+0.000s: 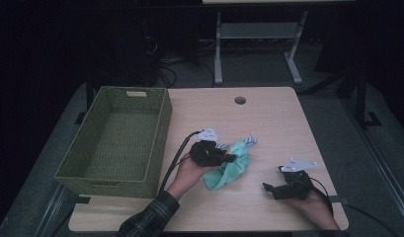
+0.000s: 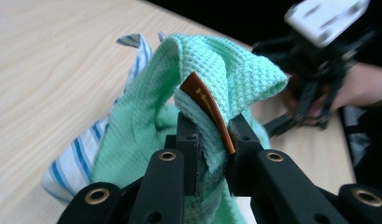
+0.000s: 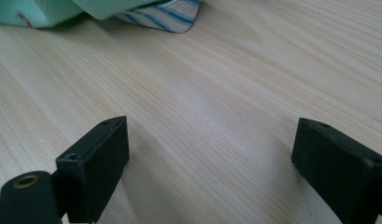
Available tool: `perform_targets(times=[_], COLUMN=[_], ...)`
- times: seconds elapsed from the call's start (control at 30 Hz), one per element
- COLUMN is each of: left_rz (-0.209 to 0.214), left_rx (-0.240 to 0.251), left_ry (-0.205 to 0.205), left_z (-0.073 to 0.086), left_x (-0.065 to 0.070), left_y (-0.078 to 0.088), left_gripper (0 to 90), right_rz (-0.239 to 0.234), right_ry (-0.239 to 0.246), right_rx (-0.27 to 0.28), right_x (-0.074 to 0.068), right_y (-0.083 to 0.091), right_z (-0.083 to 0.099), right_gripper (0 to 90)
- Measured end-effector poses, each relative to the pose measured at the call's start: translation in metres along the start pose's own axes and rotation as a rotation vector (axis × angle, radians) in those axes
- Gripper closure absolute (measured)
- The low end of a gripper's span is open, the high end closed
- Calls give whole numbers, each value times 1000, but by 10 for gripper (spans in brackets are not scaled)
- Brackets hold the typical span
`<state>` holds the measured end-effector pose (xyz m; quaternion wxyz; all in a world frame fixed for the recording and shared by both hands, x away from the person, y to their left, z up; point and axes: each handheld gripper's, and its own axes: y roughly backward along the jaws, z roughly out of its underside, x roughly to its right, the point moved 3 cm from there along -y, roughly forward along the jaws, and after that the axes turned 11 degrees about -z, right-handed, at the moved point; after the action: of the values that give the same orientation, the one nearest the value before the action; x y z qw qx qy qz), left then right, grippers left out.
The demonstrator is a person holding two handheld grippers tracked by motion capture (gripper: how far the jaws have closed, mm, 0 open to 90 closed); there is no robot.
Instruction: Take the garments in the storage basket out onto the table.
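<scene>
The green woven rectangular basket (image 1: 113,140) waits at the worktop's (image 1: 268,118) left edge. The left tool (image 2: 212,140) pinches the mint-green waffle-weave cloth (image 2: 207,74) (over a blue-striped cloth (image 2: 79,158)); lift it clear before swinging over. The right tool (image 3: 209,149) rests spread.

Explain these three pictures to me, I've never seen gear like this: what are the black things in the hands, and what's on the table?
A person sits at a wooden table holding a black two-jawed tool in each hand. One picture looks down from above; the other two come from cameras riding on the tools. The left tool is shut on a fold of a green cloth, which lies on a blue-striped cloth. The right tool rests open over bare wood, holding nothing. A green woven basket stands on the table's left side.
</scene>
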<state>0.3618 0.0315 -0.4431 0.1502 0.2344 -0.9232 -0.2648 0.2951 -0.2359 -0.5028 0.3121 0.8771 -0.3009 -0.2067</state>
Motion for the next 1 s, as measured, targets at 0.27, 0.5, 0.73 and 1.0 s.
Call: perform_targets(times=[0.27, 0.5, 0.73, 1.0], left_rz=[-89, -112, -150, -158], left_rx=[-117, -157, -96, -92], left_ry=[-21, -24, -44, -30], left_z=[26, 32, 17, 31], left_x=[-9, -9, -1, -1], left_y=[-18, -24, 11, 39], left_gripper=[773, 750, 468, 529], right_rz=[0, 0, 0, -1], right_ry=[8, 8, 9, 5], right_rx=[-3, -2, -2, -2], right_x=[0, 0, 0, 0], right_y=[0, 0, 0, 0], right_z=[0, 0, 0, 0], right_gripper=[109, 109, 108, 103])
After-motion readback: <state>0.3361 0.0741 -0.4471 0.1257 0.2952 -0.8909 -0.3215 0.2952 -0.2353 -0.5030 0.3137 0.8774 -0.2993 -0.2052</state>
